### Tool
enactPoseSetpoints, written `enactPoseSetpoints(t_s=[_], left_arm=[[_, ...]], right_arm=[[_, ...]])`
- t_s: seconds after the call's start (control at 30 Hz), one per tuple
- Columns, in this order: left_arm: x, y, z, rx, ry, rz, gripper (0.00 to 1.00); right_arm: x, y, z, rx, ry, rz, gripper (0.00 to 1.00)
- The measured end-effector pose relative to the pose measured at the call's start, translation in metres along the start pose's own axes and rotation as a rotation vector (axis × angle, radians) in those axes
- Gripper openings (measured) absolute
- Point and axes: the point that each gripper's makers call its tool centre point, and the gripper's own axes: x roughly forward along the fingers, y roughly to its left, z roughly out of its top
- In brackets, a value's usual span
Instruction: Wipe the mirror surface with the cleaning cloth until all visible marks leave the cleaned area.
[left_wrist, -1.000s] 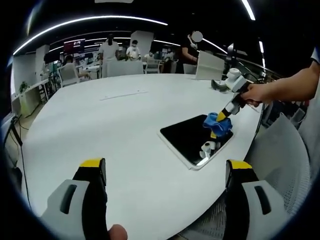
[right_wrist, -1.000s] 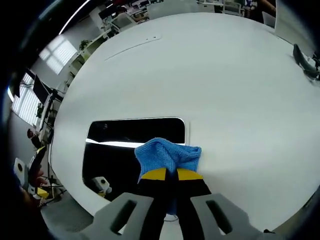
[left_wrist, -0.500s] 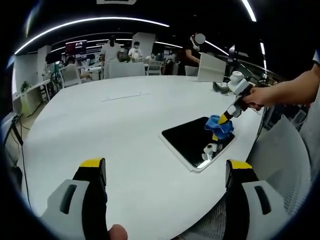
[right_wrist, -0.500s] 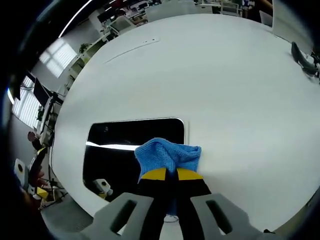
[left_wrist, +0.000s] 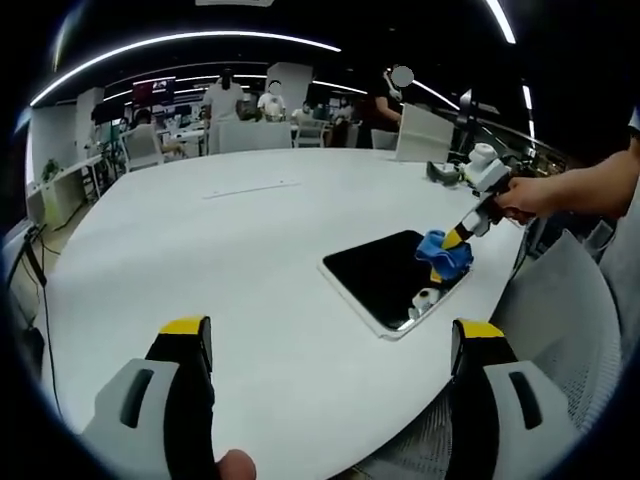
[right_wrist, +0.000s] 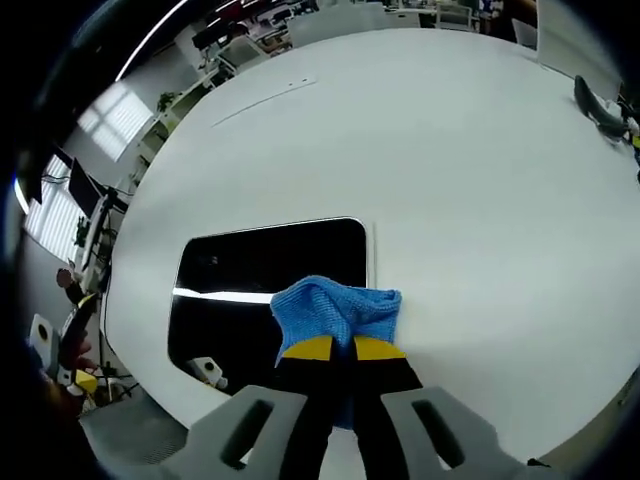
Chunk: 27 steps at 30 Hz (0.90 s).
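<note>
In the right gripper view, the right gripper (right_wrist: 333, 350) has its fingers pinching a blue cleaning cloth (right_wrist: 336, 309), pressed on the near right edge of a dark rectangular mirror (right_wrist: 262, 272) lying flat on the white round worktop (right_wrist: 420, 150). In the left gripper view, the left gripper (left_wrist: 330, 345) hovers with fingers spread wide over bare worktop (touching nothing), the mirror beyond toward the worktop's edge. Far back stand chairs (left_wrist: 140, 150), desks and several people (left_wrist: 222, 100).
</note>
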Motion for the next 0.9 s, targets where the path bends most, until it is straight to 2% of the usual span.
enactPoseSetpoints(t_s=[0.3,0.63,0.9], left_arm=[[0.000,0.000,0.000,0.007,-0.003,-0.009,0.99],[0.004,-0.004,-0.006,0.005,-0.001,-0.021,0.99],[0.005,-0.007,-0.006,0.007,0.000,-0.027,0.99]], right_arm=[[-0.004,0.002,-0.010,0.009,0.000,-0.003,0.00],[-0.009,0.002,-0.019,0.028,0.001,-0.004,0.00],[-0.012,0.002,-0.028,0.035,0.030,-0.010,0.00]])
